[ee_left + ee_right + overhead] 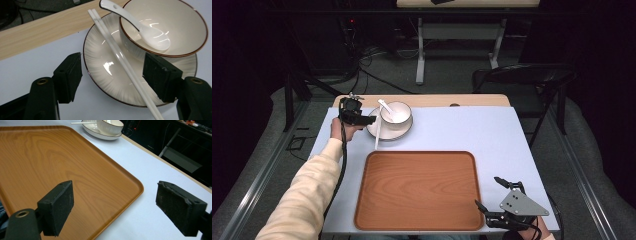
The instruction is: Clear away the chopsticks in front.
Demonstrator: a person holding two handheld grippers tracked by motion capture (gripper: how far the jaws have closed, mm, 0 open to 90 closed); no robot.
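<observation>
Pale blue covering lies over the worktop (472, 132), with a dark floor, cables and a folding chair (524, 80) beyond it. From the high view we see the left tongs (362, 118) at the far left of the worktop, level with the plate (404, 131) and just beside its rim. The bowl (396, 112) stands on that plate with a white spoon (387, 107) in it, and white chopsticks (377, 132) lie across the plate's near rim. We see the right tongs (492, 192) at the near right, spread wide, just beside the wooden tray (419, 190).

Along the left tongs' own view, we note the jaws wide apart and holding nothing; the plate (110, 70) lies between and ahead of them, the chopsticks (120, 60) run past the right jaw, and the bowl (180, 30) sits ahead to the right.

Along the right tongs' own view, we note both jaws far apart and empty. The tray (50, 165) corner lies between them, and the plate (95, 131) sits far ahead.
</observation>
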